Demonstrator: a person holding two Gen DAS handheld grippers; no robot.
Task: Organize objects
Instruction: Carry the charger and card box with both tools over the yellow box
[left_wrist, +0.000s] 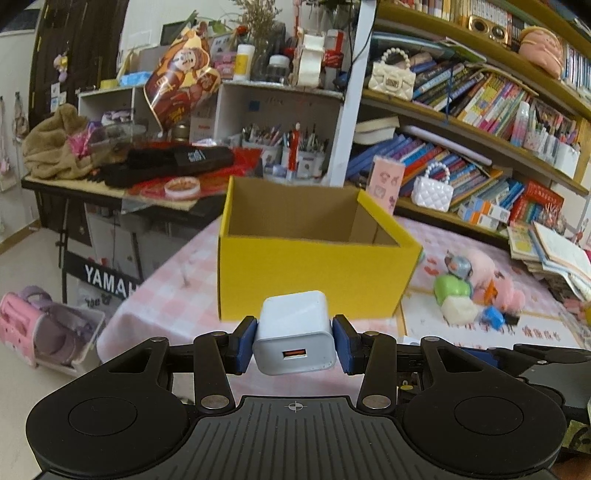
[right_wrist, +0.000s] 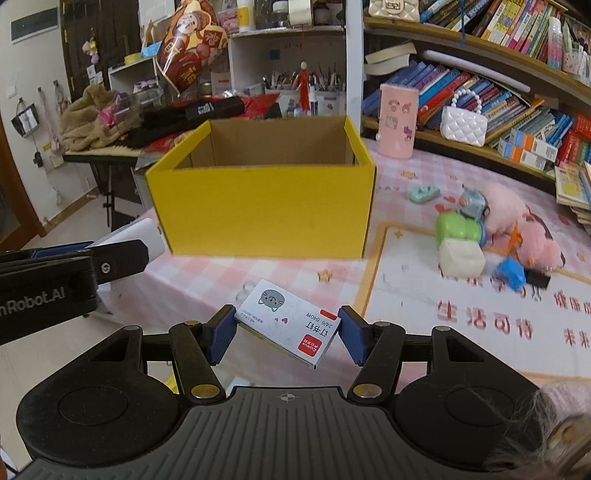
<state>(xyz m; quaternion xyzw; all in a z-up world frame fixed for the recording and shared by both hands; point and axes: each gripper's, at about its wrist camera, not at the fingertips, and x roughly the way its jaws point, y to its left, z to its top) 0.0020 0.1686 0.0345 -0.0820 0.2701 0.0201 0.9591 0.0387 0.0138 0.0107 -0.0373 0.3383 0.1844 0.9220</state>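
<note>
The tabletop (right_wrist: 288, 269), under a pink checked cloth, is carrying an open yellow cardboard box (right_wrist: 262, 206), the landmark for everything here. The box is standing upright with its brown inside showing; what lies on its floor cannot be seen from either view.

To the right of the box a heap of toys is lying on the cloth: a pink plush animal (right_wrist: 517, 225), a green toy (right_wrist: 456, 229) touching a cream-white block (right_wrist: 461, 260), and a small blue toy (right_wrist: 511, 273) just beside them. Behind the box's right corner a pink canister with stickers (right_wrist: 399, 120) is standing upright.

In front of the box the left gripper (left_wrist: 294, 341) is holding a white USB charger (left_wrist: 293, 332) above the cloth, its blue fingers (left_wrist: 245, 345) clamping the two sides (the USB port is facing the camera).

Also in front of the box, slightly to the right, the right gripper (right_wrist: 287, 334) is gripping a small staple box (right_wrist: 290, 323) with a grey cat face printed on it; the fingers (right_wrist: 221, 338) are pressing on its short ends, and it is sitting tilted between them.
</note>
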